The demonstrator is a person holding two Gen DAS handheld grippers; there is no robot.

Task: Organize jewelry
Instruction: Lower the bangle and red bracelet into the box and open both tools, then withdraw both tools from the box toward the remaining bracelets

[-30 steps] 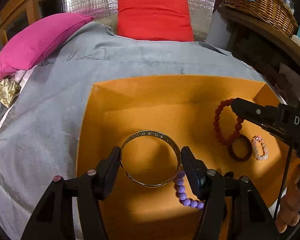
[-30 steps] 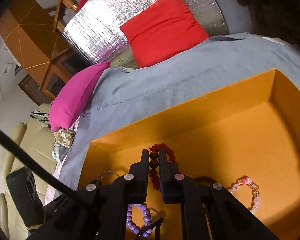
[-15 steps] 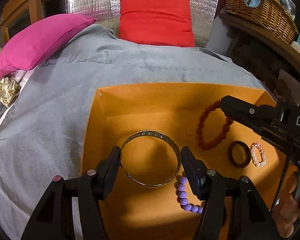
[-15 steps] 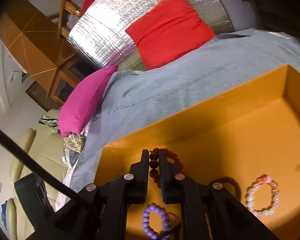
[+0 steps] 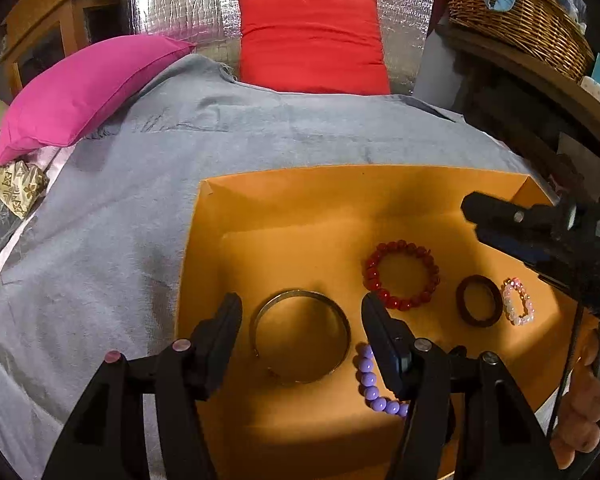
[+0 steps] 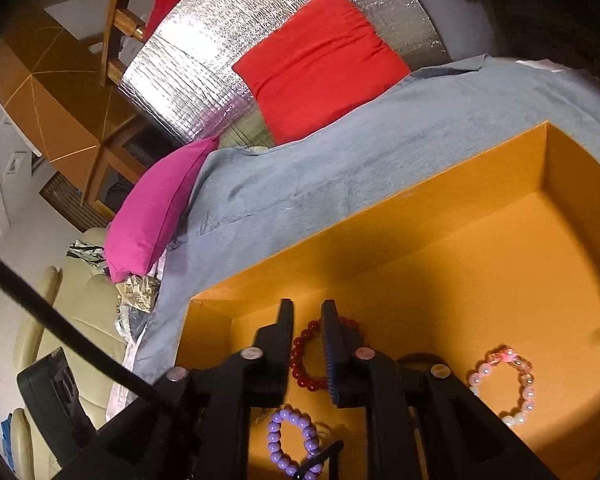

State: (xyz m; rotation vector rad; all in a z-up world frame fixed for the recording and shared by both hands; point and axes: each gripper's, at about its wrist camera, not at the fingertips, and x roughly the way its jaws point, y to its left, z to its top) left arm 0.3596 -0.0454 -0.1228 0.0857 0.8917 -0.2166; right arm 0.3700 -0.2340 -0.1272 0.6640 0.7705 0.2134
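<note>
The left gripper (image 5: 302, 312) stands wide, straddling the metal bangle (image 5: 301, 335) in the orange tray (image 5: 284, 192); closing could pinch the purple bead bracelet (image 5: 374, 384) beside it. The right gripper (image 6: 306, 316) hangs narrowly parted and empty over the red bead bracelet (image 5: 401, 274), and may snag it.

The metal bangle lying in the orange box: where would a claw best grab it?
Come from above and pinch one side of the metal bangle across its thin rim. It lies flat on the orange box floor, and the left claw straddles it.
</note>
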